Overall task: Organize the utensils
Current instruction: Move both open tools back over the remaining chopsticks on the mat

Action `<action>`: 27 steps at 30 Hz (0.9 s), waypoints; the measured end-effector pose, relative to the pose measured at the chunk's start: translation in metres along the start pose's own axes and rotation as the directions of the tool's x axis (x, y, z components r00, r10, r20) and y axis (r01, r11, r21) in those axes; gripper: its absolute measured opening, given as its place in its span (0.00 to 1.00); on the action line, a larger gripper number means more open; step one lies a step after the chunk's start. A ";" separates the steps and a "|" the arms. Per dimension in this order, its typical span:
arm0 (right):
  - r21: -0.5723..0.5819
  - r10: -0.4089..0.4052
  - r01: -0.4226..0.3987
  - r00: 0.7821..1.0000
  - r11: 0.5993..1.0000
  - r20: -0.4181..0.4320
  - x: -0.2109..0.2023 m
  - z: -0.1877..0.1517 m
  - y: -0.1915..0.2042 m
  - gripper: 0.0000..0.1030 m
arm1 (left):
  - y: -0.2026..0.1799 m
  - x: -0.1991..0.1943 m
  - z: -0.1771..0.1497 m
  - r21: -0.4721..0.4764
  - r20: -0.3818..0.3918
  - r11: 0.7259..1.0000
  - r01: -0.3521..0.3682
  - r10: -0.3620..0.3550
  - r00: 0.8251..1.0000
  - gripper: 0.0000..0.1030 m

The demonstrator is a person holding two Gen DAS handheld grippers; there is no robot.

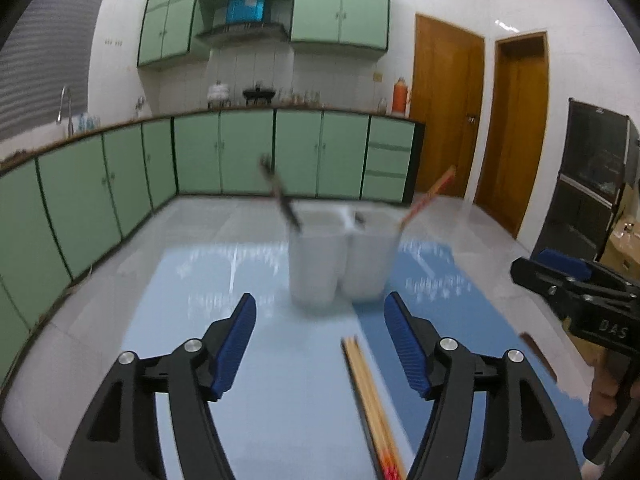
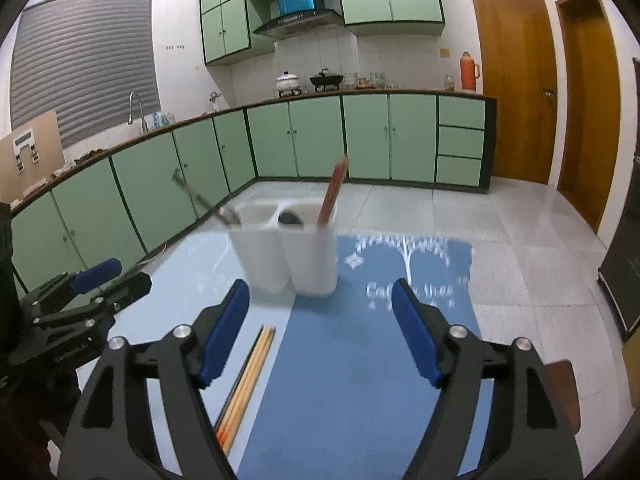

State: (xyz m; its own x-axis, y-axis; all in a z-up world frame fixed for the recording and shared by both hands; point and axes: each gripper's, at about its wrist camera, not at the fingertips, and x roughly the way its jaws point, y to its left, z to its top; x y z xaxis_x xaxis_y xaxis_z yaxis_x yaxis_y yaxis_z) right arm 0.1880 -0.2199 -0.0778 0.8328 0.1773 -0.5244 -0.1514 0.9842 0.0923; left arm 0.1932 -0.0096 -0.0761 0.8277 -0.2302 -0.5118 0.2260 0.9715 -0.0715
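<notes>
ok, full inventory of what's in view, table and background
utensil holder: one, white, several compartments, standing on table
dark utensil: one, leaning out of holder's left compartment
red-orange chopsticks: a few, standing in right compartment
loose chopsticks: a bundle, wooden, lying flat on table in front of holder
table cover: pale blue and darker blue halves
cabinets: green, many, along walls
thermos: one, orange, counter
doors: two, wooden
left claw: open, empty
right claw: open, empty

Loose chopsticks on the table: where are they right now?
The loose chopsticks lie flat on the table, in front of the white utensil holder, along the seam between the light and dark blue mats.
</notes>
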 end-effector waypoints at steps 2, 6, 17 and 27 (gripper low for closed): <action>-0.001 -0.001 0.001 1.000 1.000 -0.023 -0.001 -0.017 0.003 0.73 | 0.002 0.001 -0.016 -0.015 -0.039 1.000 -0.008 0.007 0.999 0.64; 0.020 0.000 0.001 0.996 1.000 -0.085 0.001 -0.049 0.010 0.73 | 0.008 0.002 -0.047 -0.042 -0.111 0.999 -0.027 0.022 0.994 0.64; 0.051 0.024 -0.014 0.977 0.999 -0.210 0.004 -0.105 0.028 0.73 | 0.012 -0.002 -0.094 -0.056 -0.206 0.997 -0.049 0.037 0.978 0.64; -0.009 0.063 -0.069 0.950 0.998 -0.305 -0.001 -0.143 0.061 0.71 | 0.011 -0.009 -0.120 -0.036 -0.255 0.998 -0.057 0.046 0.966 0.64</action>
State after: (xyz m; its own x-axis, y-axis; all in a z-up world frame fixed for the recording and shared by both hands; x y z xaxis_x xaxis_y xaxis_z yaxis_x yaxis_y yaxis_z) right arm 0.1017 -0.1603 -0.1923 0.6192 0.2296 -0.7509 -0.2131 0.9695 0.1207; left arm 0.1267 0.0098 -0.1745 0.6790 -0.1637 -0.7157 0.1599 0.9844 -0.0734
